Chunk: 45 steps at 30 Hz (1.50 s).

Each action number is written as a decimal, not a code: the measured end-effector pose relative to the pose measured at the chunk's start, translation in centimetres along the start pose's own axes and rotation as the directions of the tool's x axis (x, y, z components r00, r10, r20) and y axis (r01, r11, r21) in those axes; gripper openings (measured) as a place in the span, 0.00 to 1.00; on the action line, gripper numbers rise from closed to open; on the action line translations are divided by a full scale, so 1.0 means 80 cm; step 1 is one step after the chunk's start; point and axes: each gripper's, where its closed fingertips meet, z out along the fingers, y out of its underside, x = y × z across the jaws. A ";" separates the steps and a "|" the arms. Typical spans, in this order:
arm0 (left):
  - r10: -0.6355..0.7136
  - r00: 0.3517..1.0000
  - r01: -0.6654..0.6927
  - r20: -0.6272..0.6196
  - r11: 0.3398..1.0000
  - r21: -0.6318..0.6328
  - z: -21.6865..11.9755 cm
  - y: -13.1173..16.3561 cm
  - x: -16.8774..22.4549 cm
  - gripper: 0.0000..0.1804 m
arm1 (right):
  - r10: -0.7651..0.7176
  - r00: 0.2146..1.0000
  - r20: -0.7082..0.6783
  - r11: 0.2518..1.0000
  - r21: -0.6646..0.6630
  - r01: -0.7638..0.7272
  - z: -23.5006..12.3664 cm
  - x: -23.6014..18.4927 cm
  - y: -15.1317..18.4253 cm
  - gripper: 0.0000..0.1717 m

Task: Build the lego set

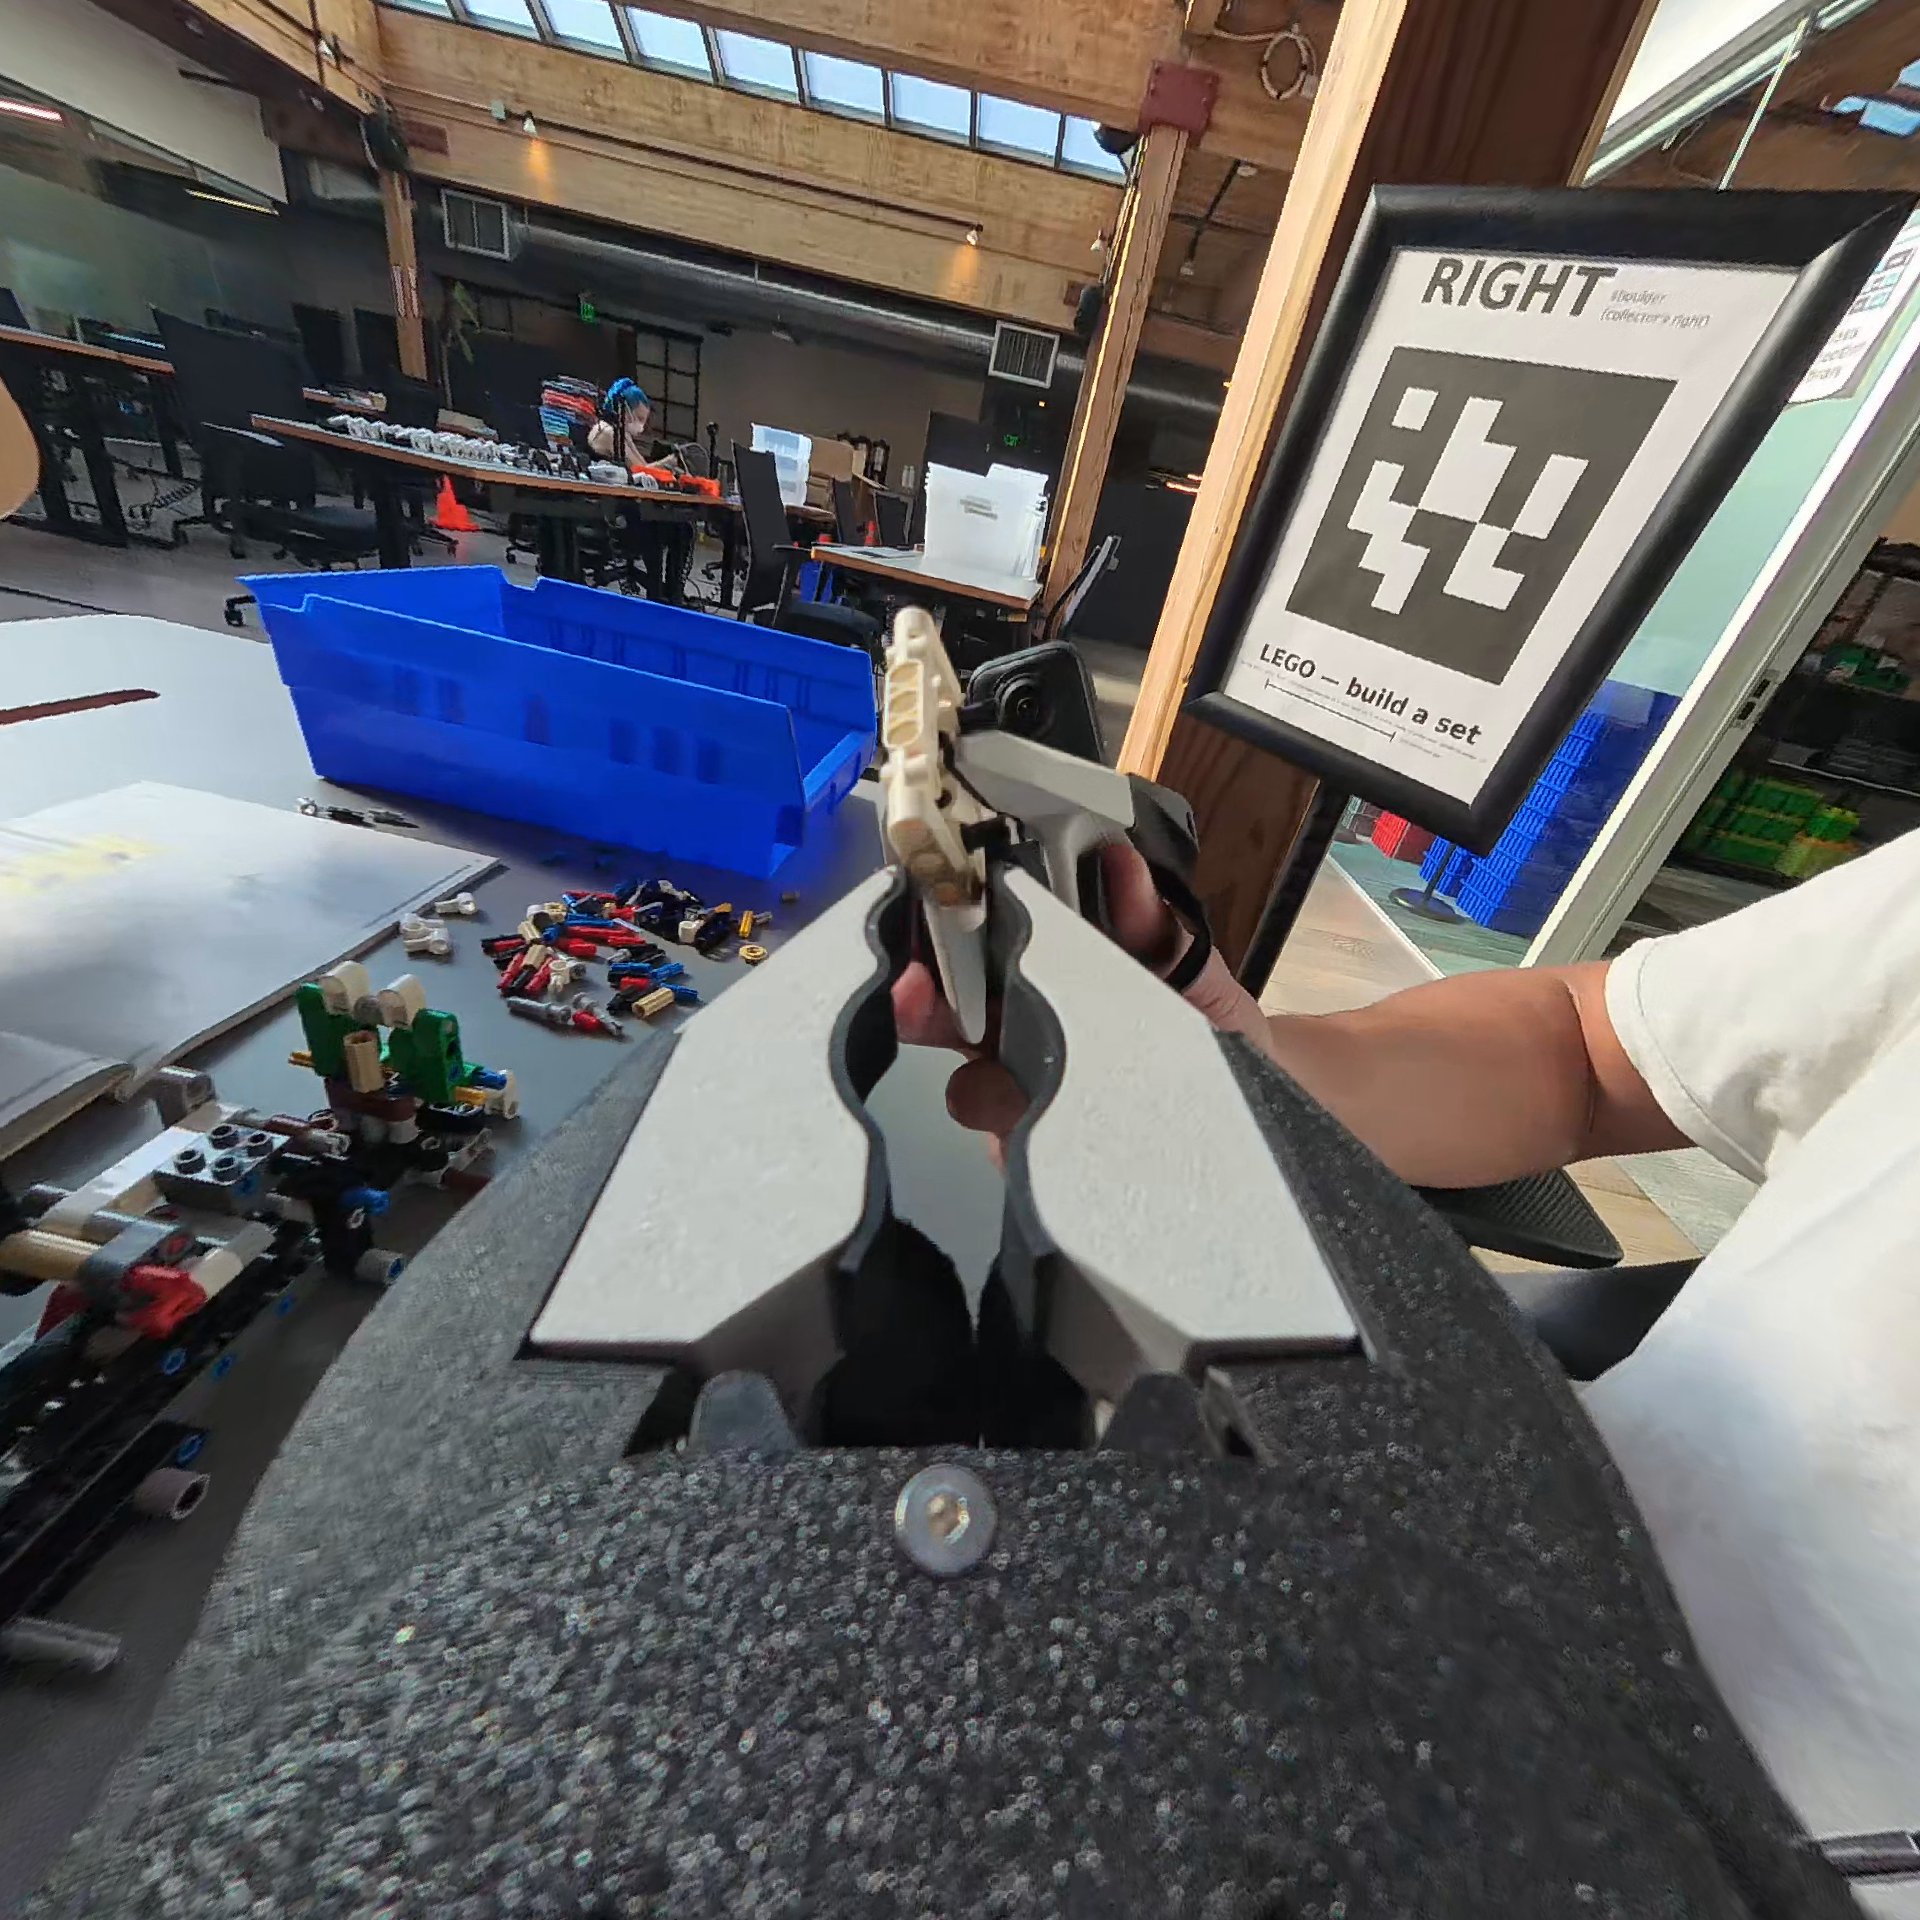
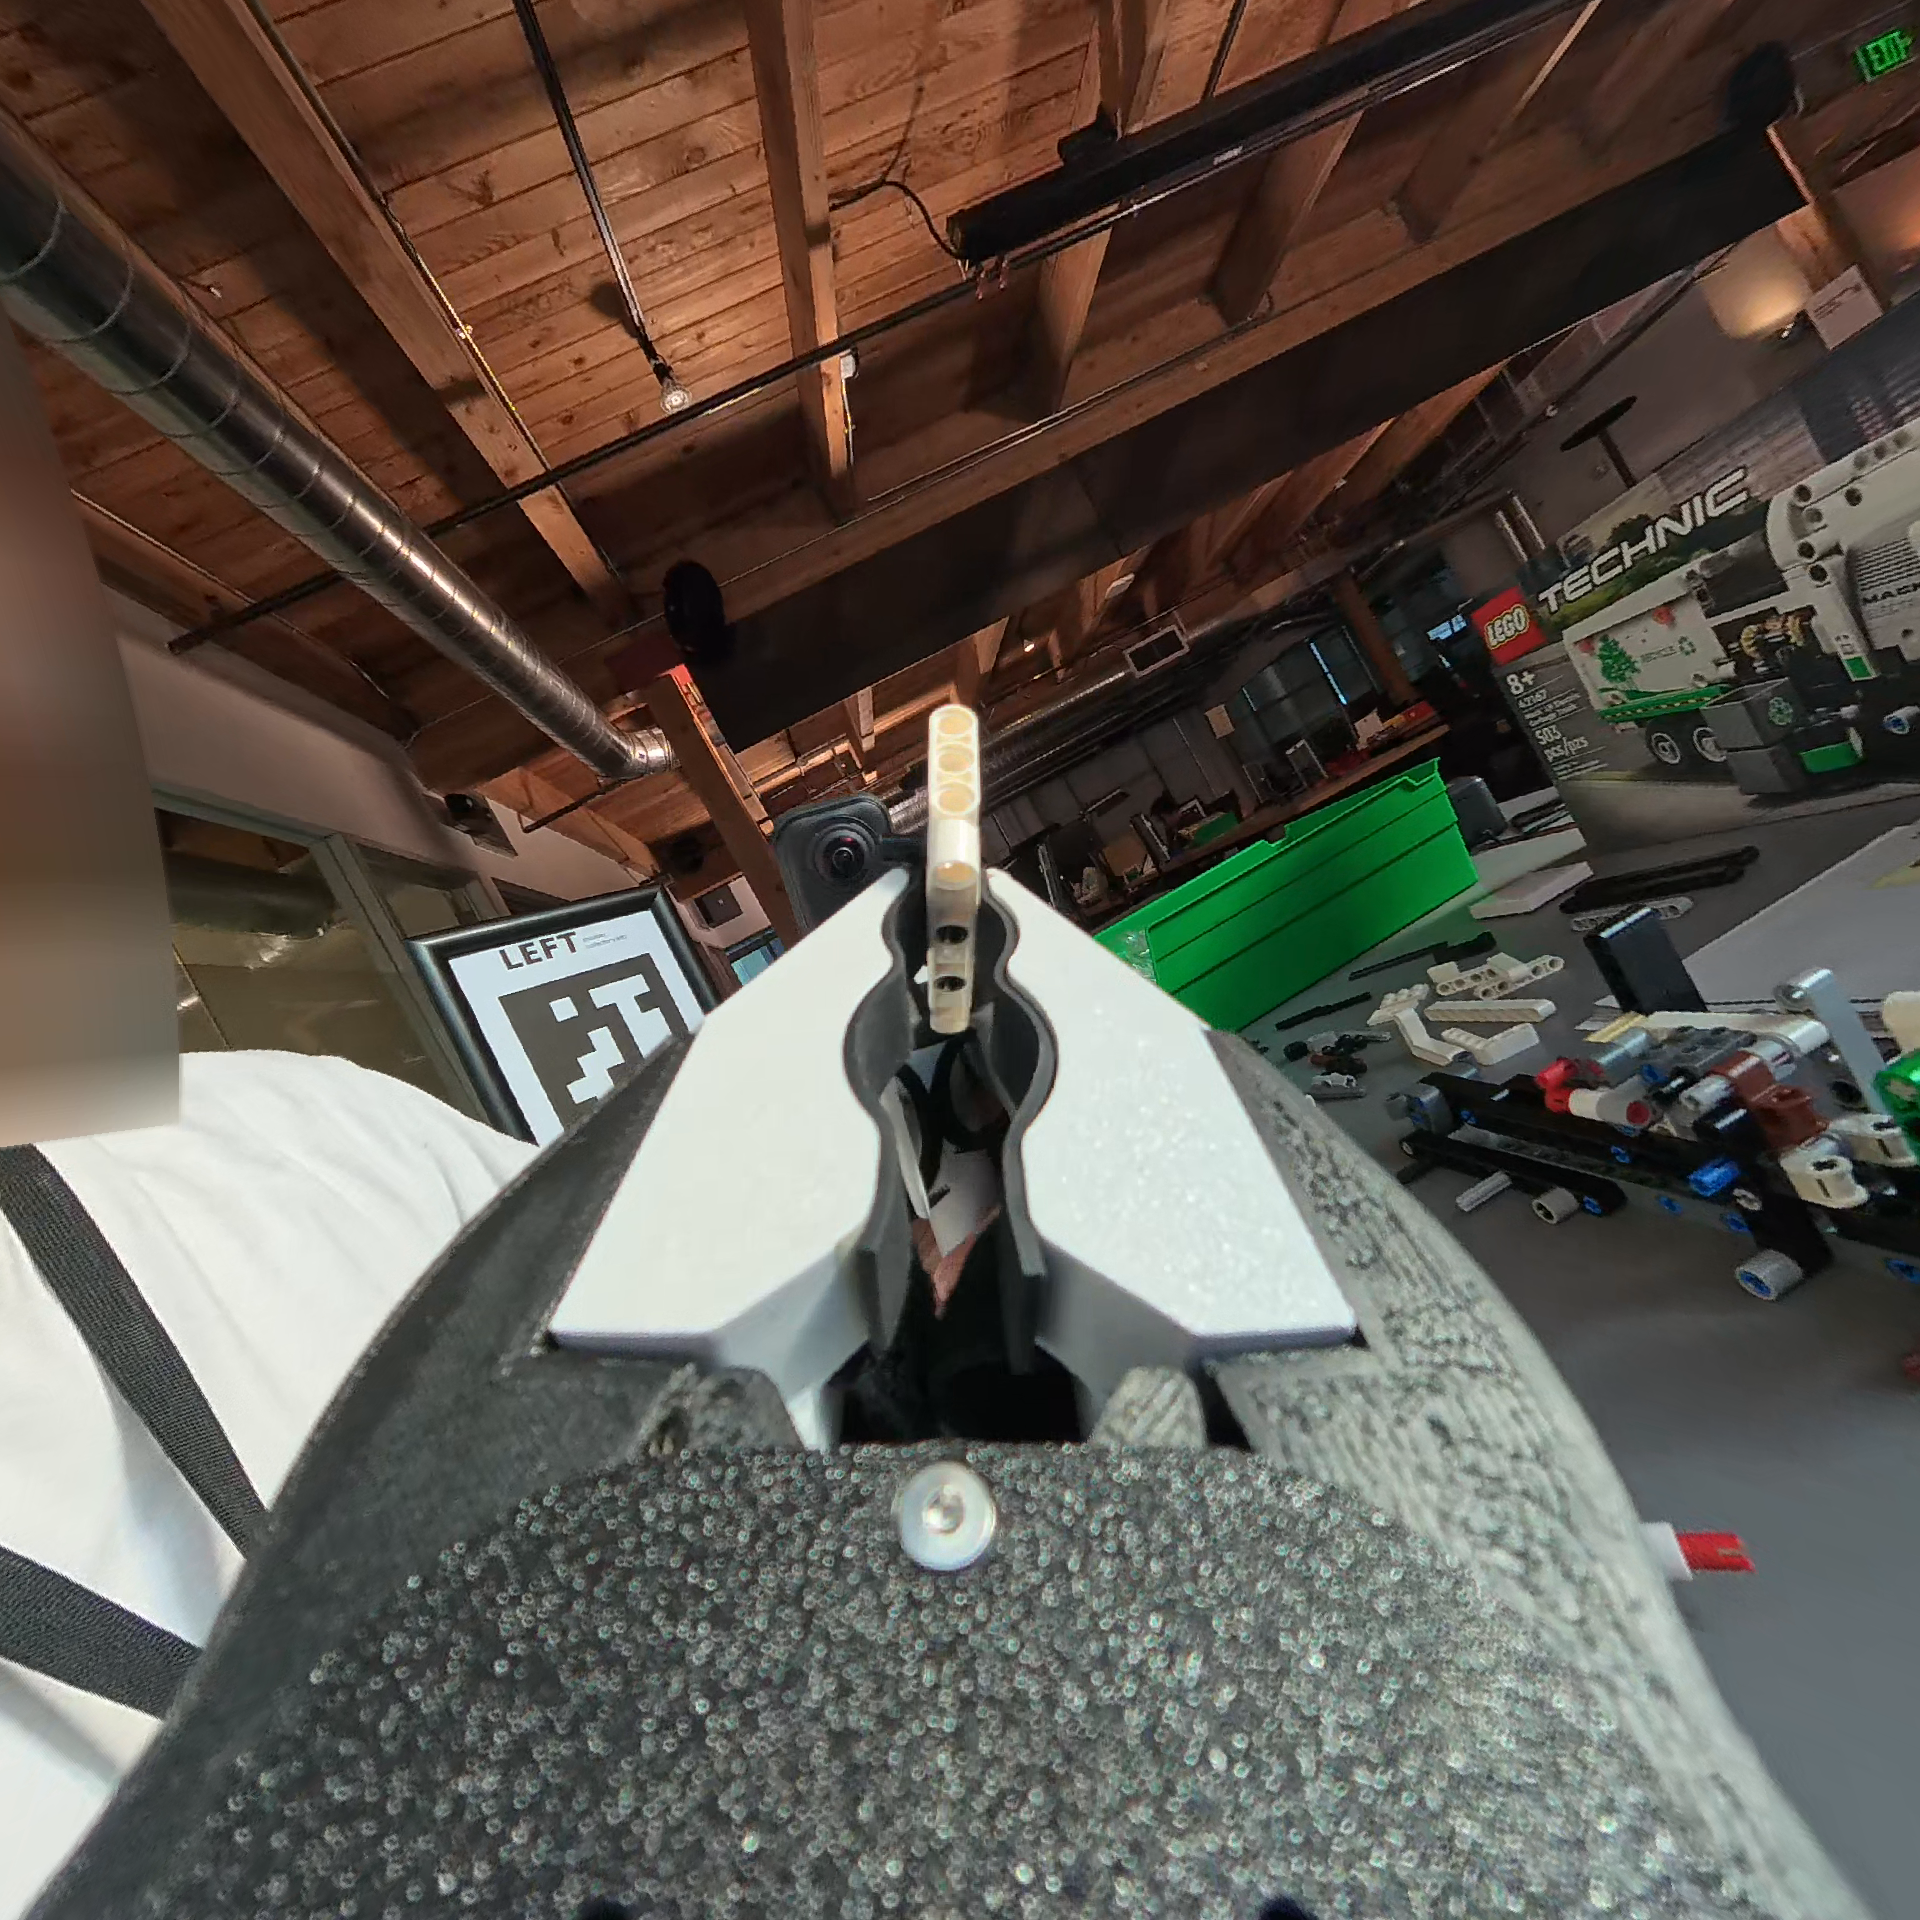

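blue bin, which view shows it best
The left wrist view: the blue bin sits whole on the table beyond the loose pieces. The right wrist view shows only a green bin, no blue one.

Cream-white plastic holed beam piece [image 2: 952, 883], long and flat with round pin holes in a row, stands upright off the table, clamped between the right gripper [image 2: 950, 940] pads. In the left wrist view its lower end [image 1: 930, 831] sits at 12 o'clock, pinched at the left gripper [image 1: 945, 899] fingertips.
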 end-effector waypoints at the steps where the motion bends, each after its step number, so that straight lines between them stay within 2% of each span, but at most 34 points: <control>1: -0.013 1.000 0.013 0.000 1.000 0.002 -0.001 -0.001 -0.001 0.06 | 0.004 1.000 -0.002 1.000 -0.010 -0.004 0.000 0.001 0.003 0.03; 6: -0.042 0.999 0.042 -0.005 0.999 -0.012 -0.002 0.001 -0.003 0.07 | 0.048 0.999 0.004 0.999 0.007 -0.048 0.000 0.005 0.005 0.03; 9: -0.057 0.998 0.056 -0.041 0.998 -0.031 -0.004 0.000 -0.001 0.04 | 0.067 0.998 0.017 0.998 -0.003 -0.067 0.001 0.003 0.007 0.04; 12: -0.063 0.994 0.047 -0.089 0.984 -0.173 -0.013 0.006 -0.004 0.03 | 0.001 1.000 -0.019 0.991 -0.132 -0.004 -0.001 0.009 0.021 0.06; 13: -0.056 0.993 0.029 -0.104 0.969 -0.244 -0.020 0.010 -0.007 0.03 | -0.043 0.998 -0.035 0.977 -0.212 0.035 -0.003 0.015 0.031 0.12; 15: -0.041 0.990 -0.015 -0.134 0.922 -0.388 -0.037 0.018 -0.012 0.03 | -0.171 0.985 -0.029 0.904 -0.403 0.145 -0.010 0.025 0.053 0.21; 17: -0.013 0.985 -0.086 -0.173 0.829 -0.552 -0.055 0.039 -0.015 0.03 | -0.236 0.972 0.020 0.854 -0.472 0.217 -0.011 0.019 0.059 0.20; 19: 0.045 0.981 -0.154 -0.187 0.768 -0.622 -0.065 0.048 -0.021 0.03 | -0.255 0.965 0.058 0.804 -0.542 0.245 -0.009 0.013 0.068 0.22; 22: 0.101 0.965 -0.244 -0.243 0.684 -0.687 -0.073 0.058 -0.019 0.03 | -0.339 0.940 0.049 0.722 -0.627 0.293 -0.010 0.023 0.080 0.16; 24: 0.126 0.953 -0.286 -0.274 0.663 -0.692 -0.071 0.059 -0.016 0.03 | -0.362 0.931 0.046 0.704 -0.641 0.305 -0.010 0.024 0.083 0.05; 26: 0.161 0.950 -0.304 -0.267 0.674 -0.673 -0.066 0.055 -0.020 0.04 | -0.371 0.928 0.018 0.717 -0.629 0.299 -0.010 0.026 0.075 0.05; 28: 0.195 0.953 -0.298 -0.233 0.751 -0.589 -0.055 0.037 -0.028 0.06 | -0.331 0.943 -0.035 0.782 -0.569 0.253 -0.007 0.025 0.057 0.04; 30: 0.216 0.955 -0.285 -0.203 0.856 -0.431 -0.044 0.013 -0.032 0.24 | -0.201 0.976 -0.080 0.900 -0.409 0.152 -0.002 0.018 0.029 0.04; 31: 0.216 0.960 -0.269 -0.180 0.895 -0.357 -0.039 0.005 -0.035 0.27 | -0.130 0.989 -0.072 0.946 -0.309 0.102 0.000 0.013 0.015 0.04; 33: 0.169 0.973 -0.204 -0.157 0.948 -0.245 -0.031 -0.002 -0.035 0.24 | -0.088 0.995 -0.051 0.985 -0.154 0.079 0.001 0.009 -0.001 0.03; 36: 0.018 0.983 -0.041 -0.184 0.991 -0.125 -0.017 -0.006 -0.025 0.23 | -0.075 0.996 -0.048 0.996 -0.053 0.073 0.002 0.013 -0.004 0.03; 39: -0.069 0.975 0.055 -0.213 0.996 -0.072 -0.008 -0.009 -0.018 0.19 | -0.082 0.995 -0.058 0.996 -0.038 0.080 0.006 0.018 0.008 0.03; 41: -0.101 0.975 0.090 -0.196 0.994 -0.064 -0.004 -0.009 -0.021 0.08 | -0.068 0.997 -0.045 0.997 -0.024 0.067 0.008 0.016 0.010 0.03; 45: -0.158 0.965 0.154 -0.211 0.987 -0.034 -0.003 -0.014 -0.022 0.04 | -0.042 0.998 -0.036 0.999 0.025 0.043 0.009 0.015 0.007 0.04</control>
